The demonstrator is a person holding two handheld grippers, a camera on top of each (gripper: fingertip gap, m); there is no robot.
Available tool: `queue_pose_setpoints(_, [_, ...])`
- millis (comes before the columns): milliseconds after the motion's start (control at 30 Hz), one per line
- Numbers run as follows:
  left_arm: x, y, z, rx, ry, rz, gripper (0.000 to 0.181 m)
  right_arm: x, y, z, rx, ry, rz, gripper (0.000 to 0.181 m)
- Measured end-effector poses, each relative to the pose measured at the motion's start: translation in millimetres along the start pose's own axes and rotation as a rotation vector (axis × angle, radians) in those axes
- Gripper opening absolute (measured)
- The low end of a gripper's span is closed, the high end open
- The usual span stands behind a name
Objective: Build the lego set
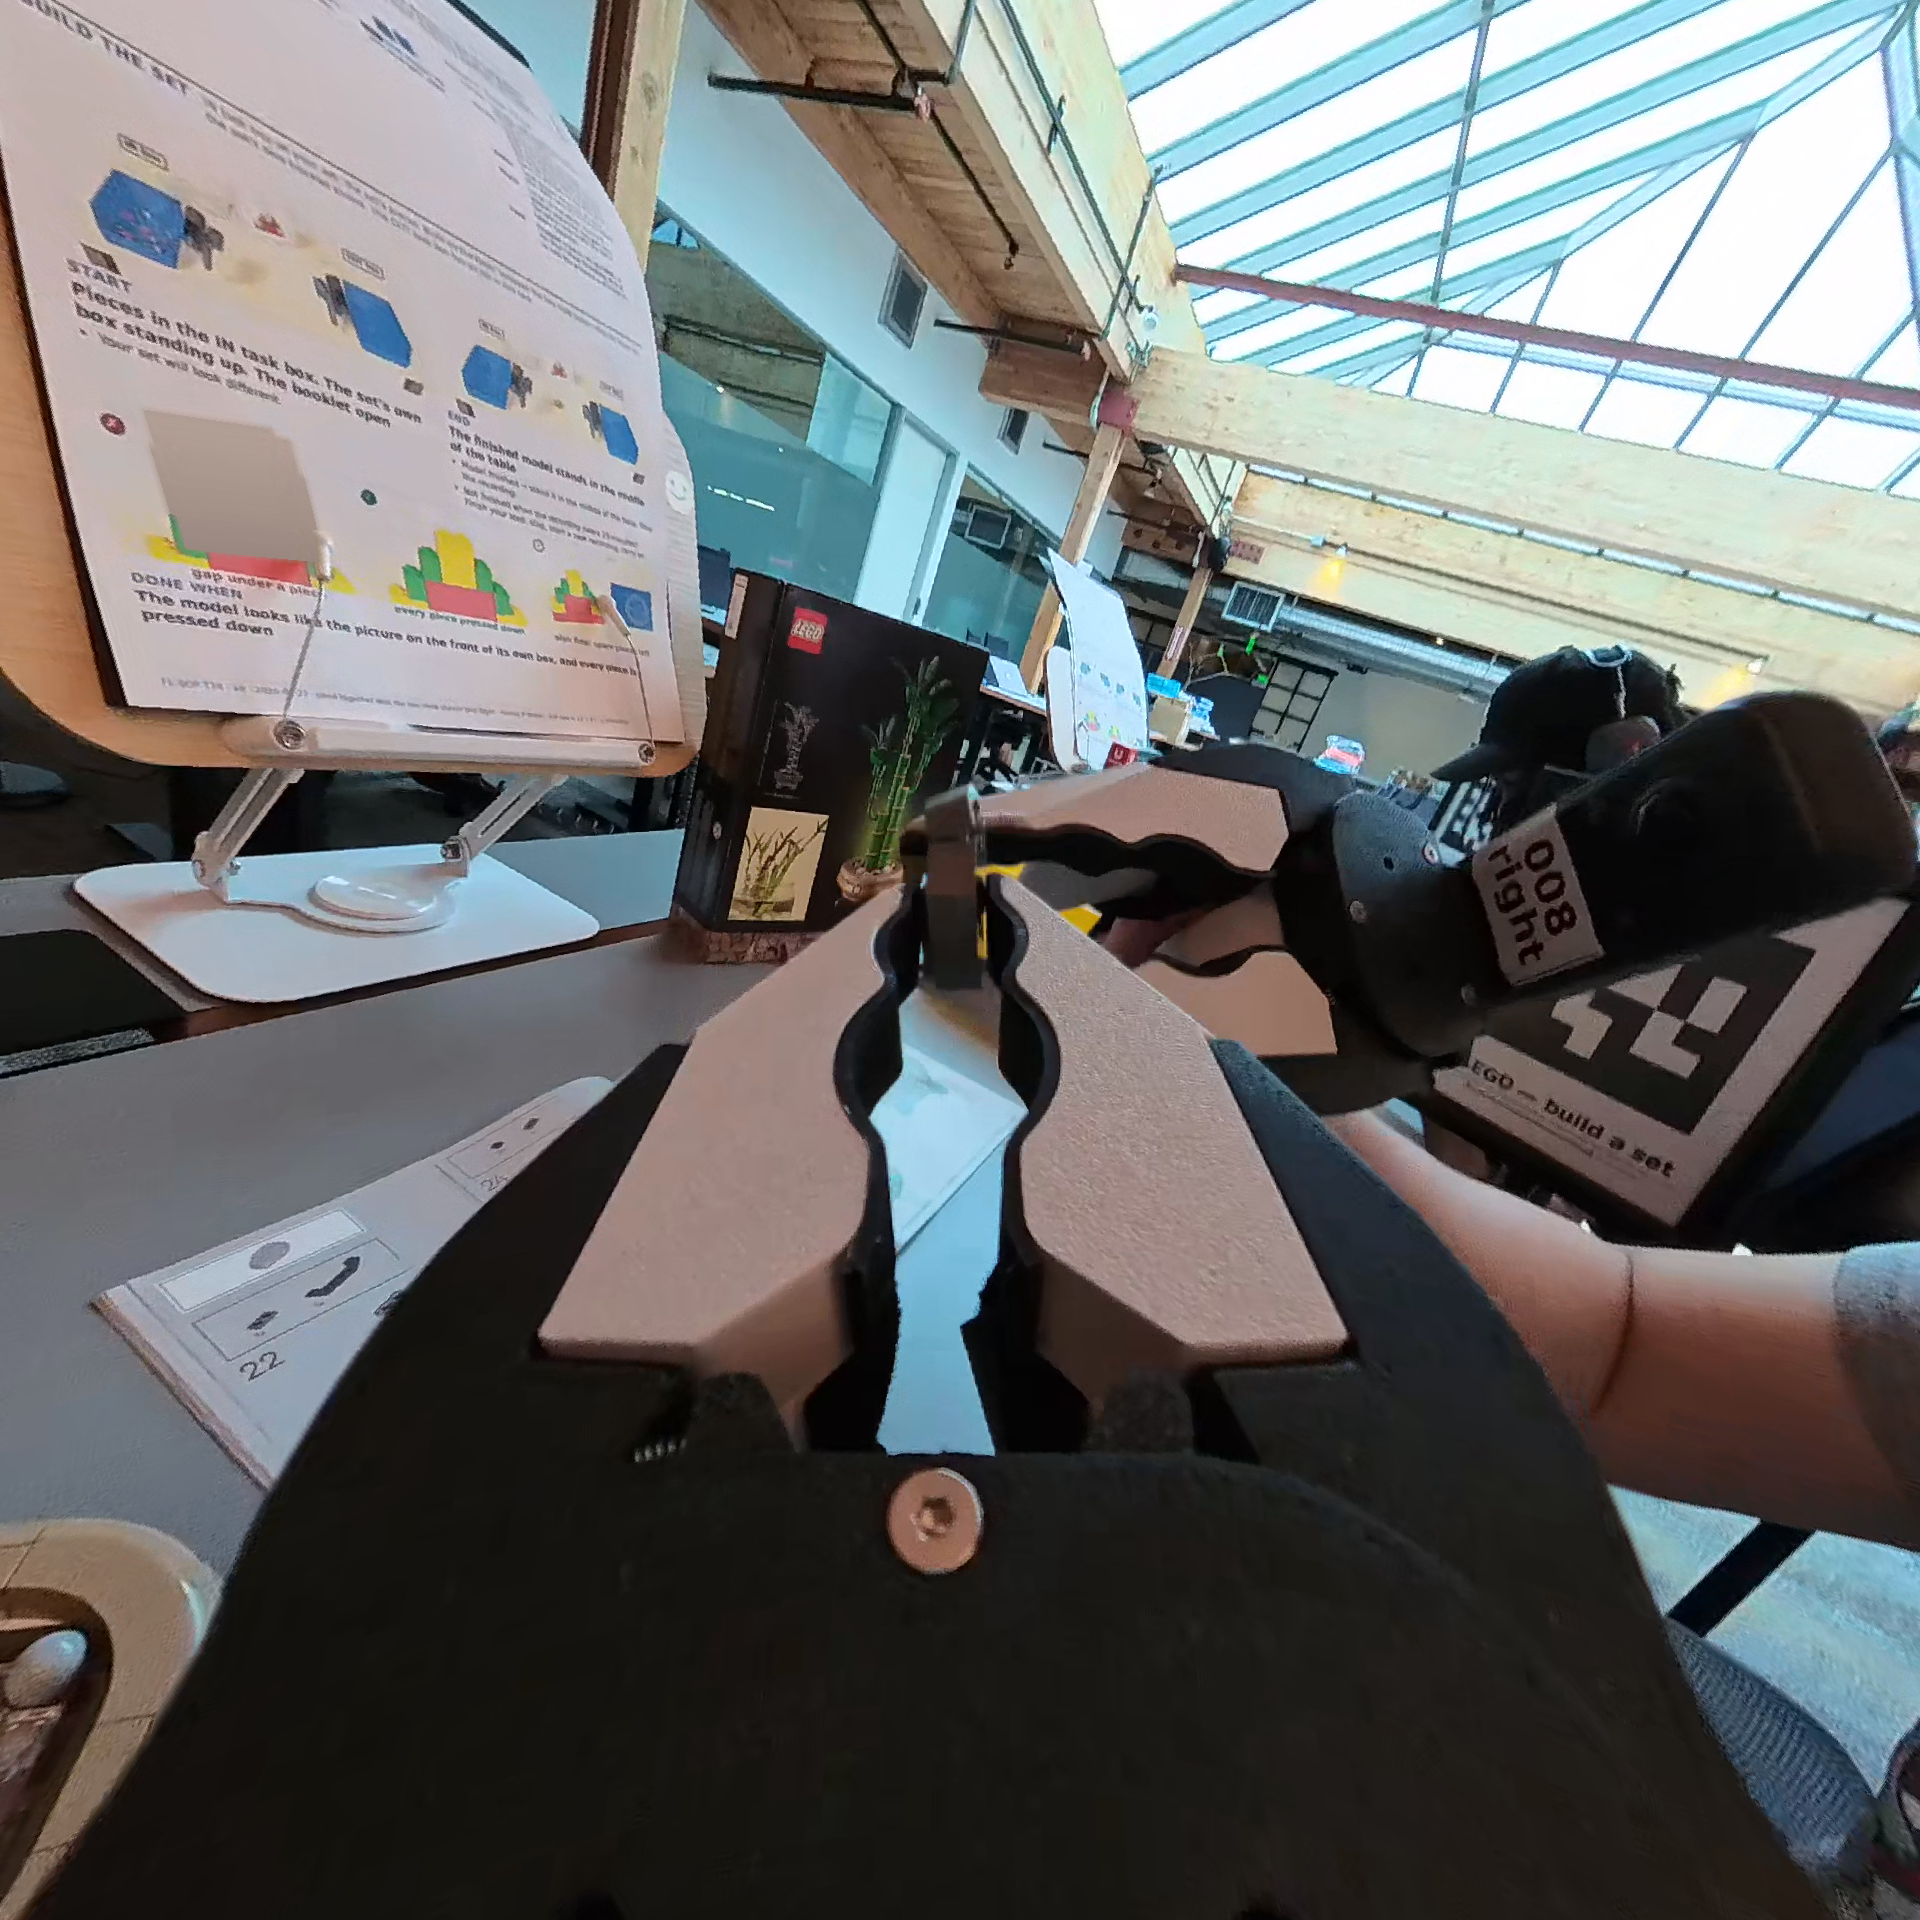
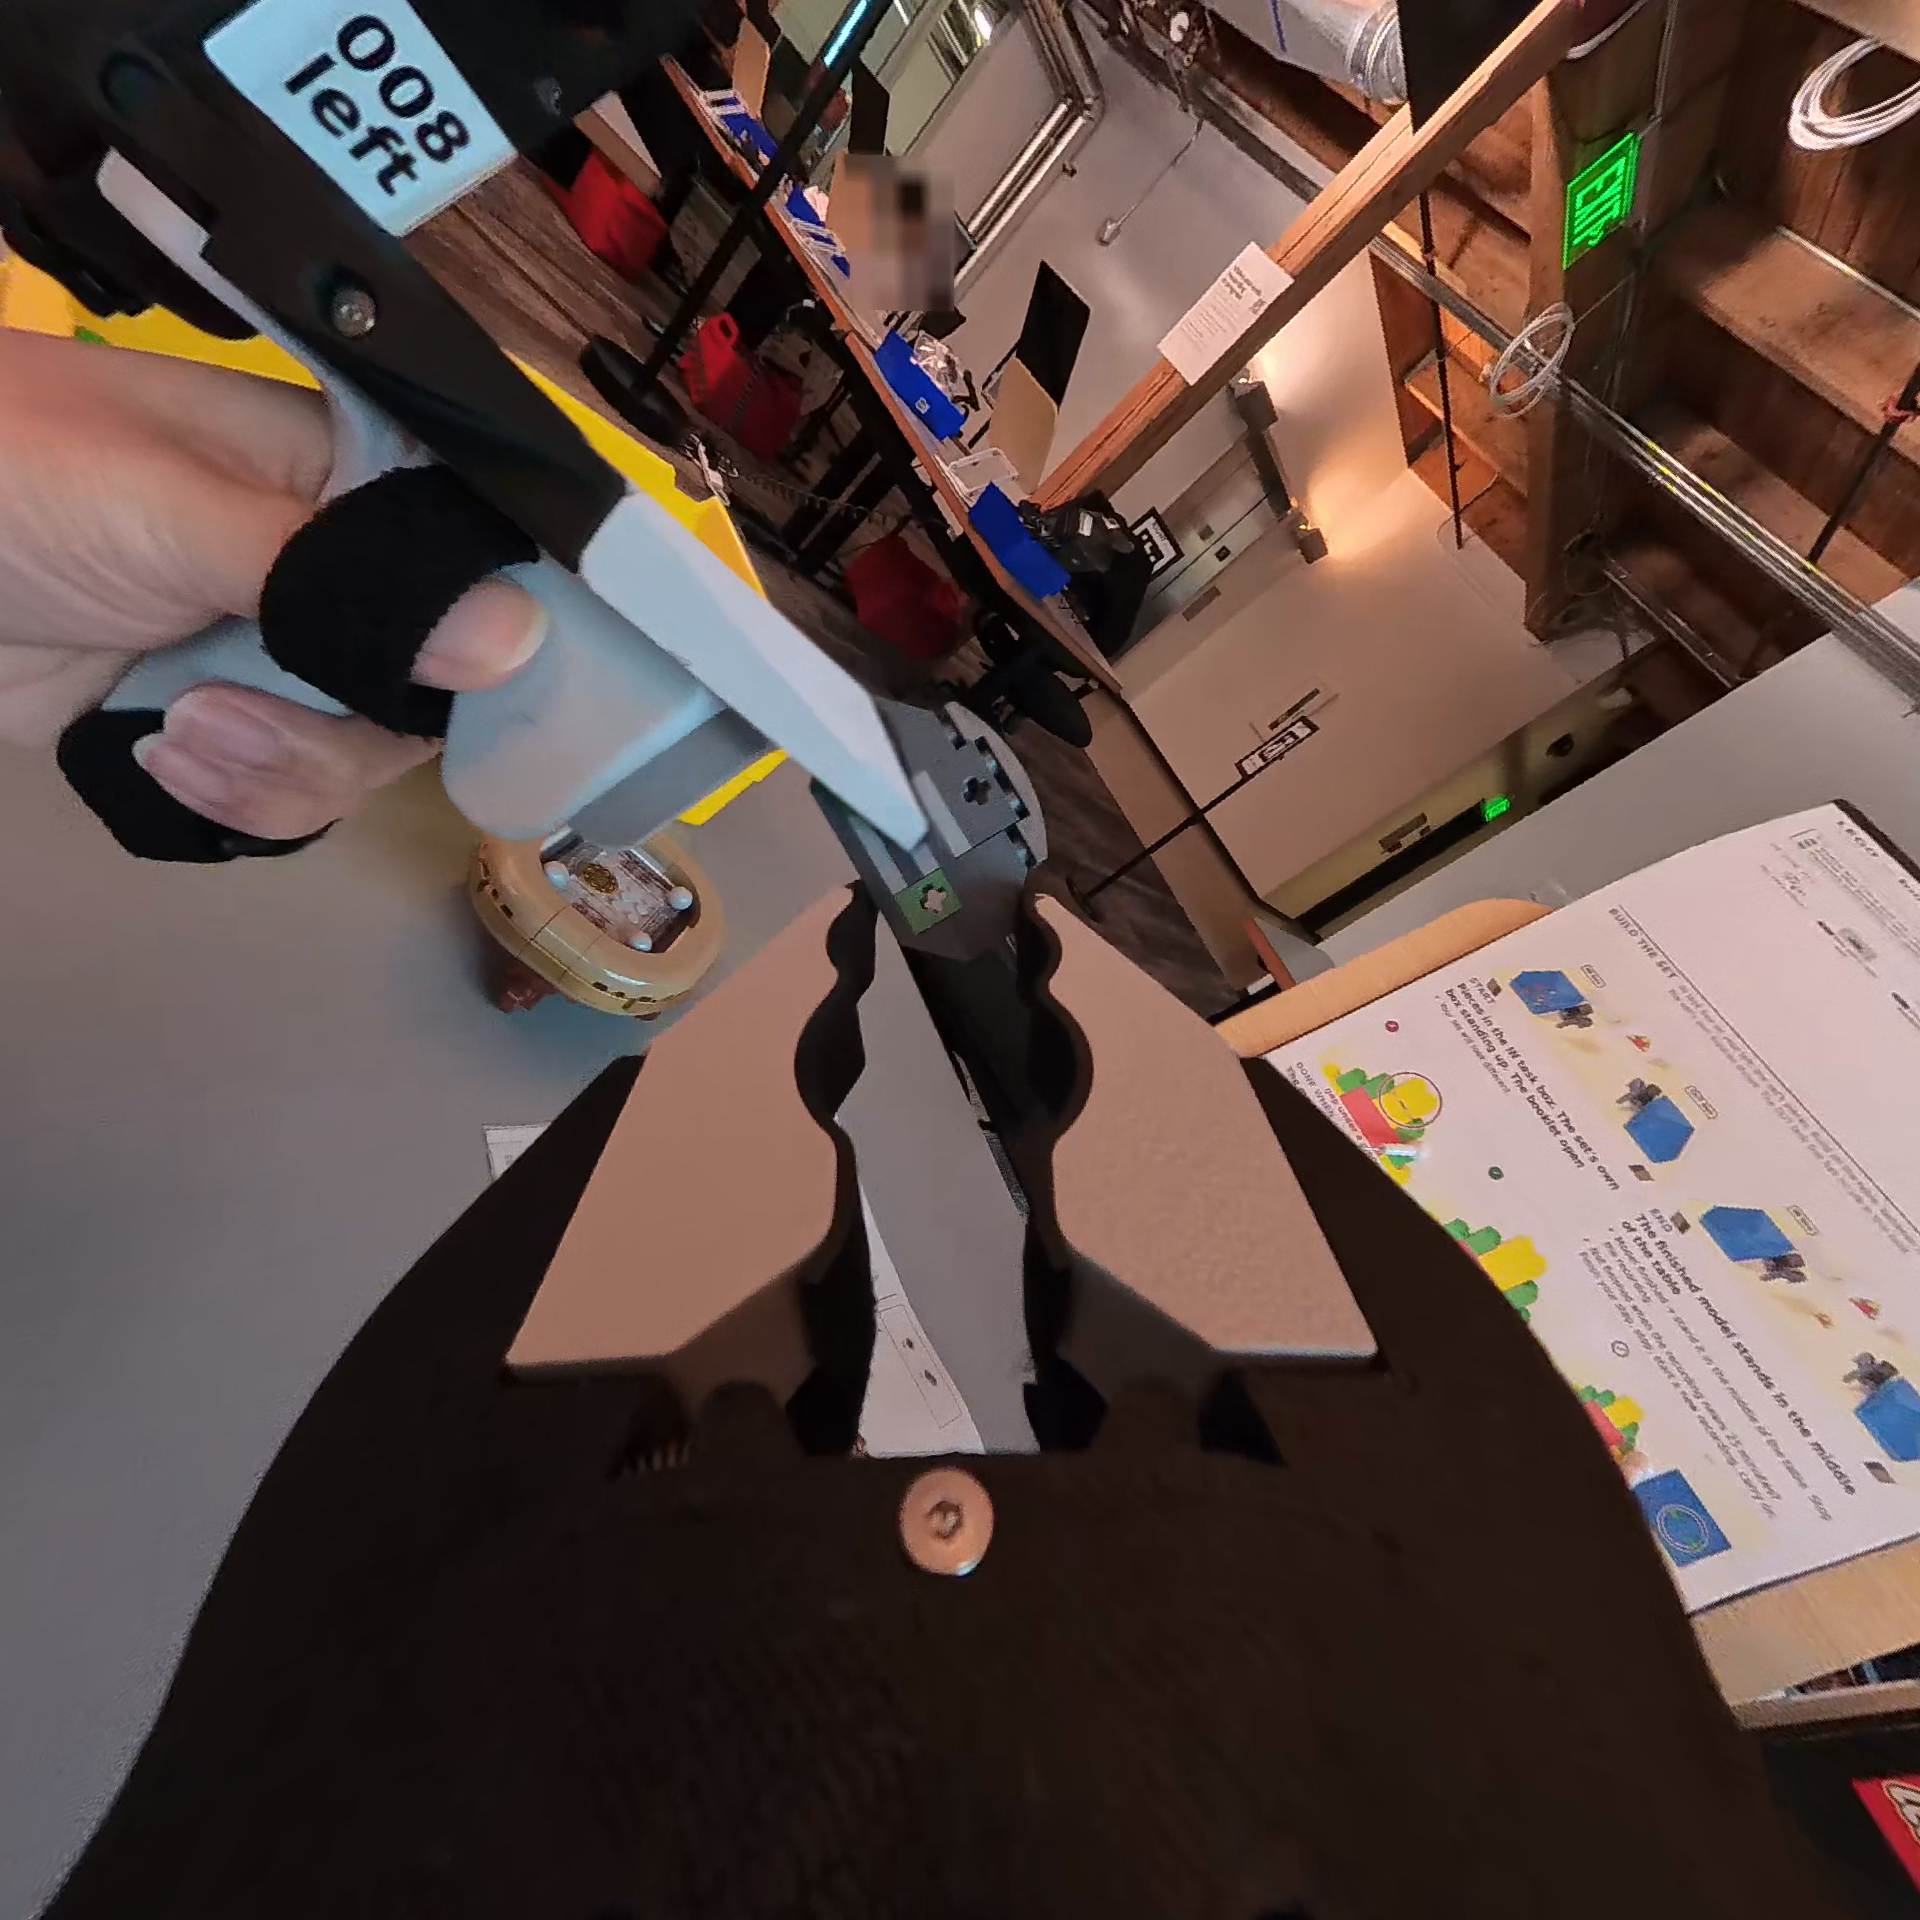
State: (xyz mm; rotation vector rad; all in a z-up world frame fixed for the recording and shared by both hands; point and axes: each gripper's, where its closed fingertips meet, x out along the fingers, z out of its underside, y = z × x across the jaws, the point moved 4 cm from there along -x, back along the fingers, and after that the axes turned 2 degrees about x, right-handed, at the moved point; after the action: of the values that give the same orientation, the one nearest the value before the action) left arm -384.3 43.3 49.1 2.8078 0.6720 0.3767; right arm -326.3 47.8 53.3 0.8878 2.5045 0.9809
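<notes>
A small grey Lego assembly is held in the air between both grippers. In the right wrist view it shows a rounded grey part and a green piece. My left gripper is shut on its lower end. My right gripper comes in from the right and its tips close around the assembly. The left gripper's fingers cover part of the assembly in the right wrist view. A round tan Lego model sits on the grey table.
An open instruction booklet lies on the table below my left gripper. The Lego box stands behind it, beside an instruction sheet on a white stand. A yellow bin is at the left. A black-and-white marker board stands at the right. Less than 4 cm separates the two grippers' tips.
</notes>
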Motion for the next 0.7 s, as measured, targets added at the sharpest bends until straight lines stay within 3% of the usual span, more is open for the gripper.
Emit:
queue_pose_setpoints(33, [0,1,1,0.001,-0.005,0.007,0.009,-1,2,0,0.010,0.006,-0.001,0.025])
queue_pose_setpoints(267, [0,0,4,-0.009,-0.020,0.013,0.009,-1,3,5,-0.025,0.014,-0.022,0.028])
queue_pose_setpoints(400, [4,0,13,0.050,-0.089,-0.031,0.009,1,5,4,-0.117,-0.023,0.033,0.065])
queue_pose_setpoints(500, [7,1,20,0.119,-0.141,-0.054,0.009,0,-3,2,-0.235,-0.041,0.028,0.056])
queue_pose_setpoints(700, [11,6,26,0.192,-0.193,-0.064,0.009,1,-11,7,-0.275,-0.105,-0.038,0.043])
